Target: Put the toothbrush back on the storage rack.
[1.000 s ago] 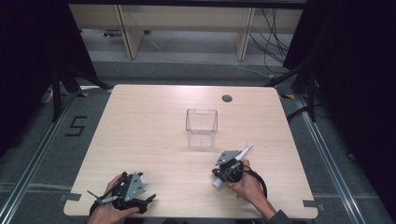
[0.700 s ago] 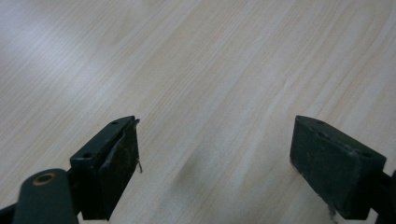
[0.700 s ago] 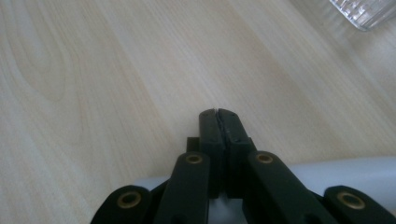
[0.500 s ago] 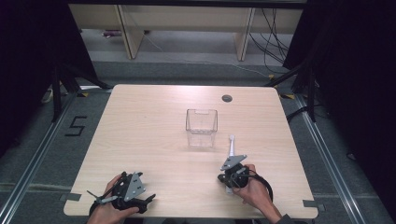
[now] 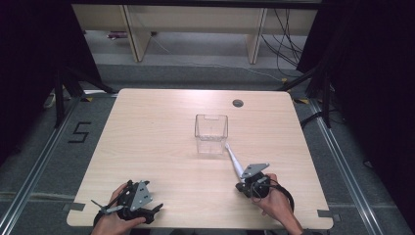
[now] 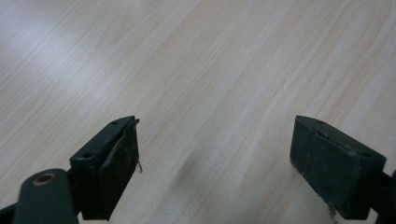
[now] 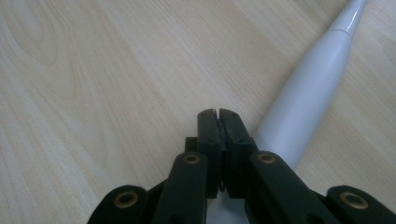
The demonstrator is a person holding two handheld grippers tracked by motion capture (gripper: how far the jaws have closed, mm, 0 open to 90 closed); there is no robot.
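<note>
My left tongs [image 6: 212,158] are spread; my right tongs [image 7: 218,122] are pressed together beside a white handle [image 7: 308,100] near the clear box [image 5: 211,133].

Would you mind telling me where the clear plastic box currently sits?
In the high view, the clear plastic box stands near the wooden table's centre, just beyond the white tapered stick's tip.

I see a slim white toothbrush-like handle [image 5: 234,161] lying flat on the worktop [image 5: 156,142], tapered tip pointing far toward a clear, empty box [image 5: 211,133] standing upright mid-worktop.
</note>
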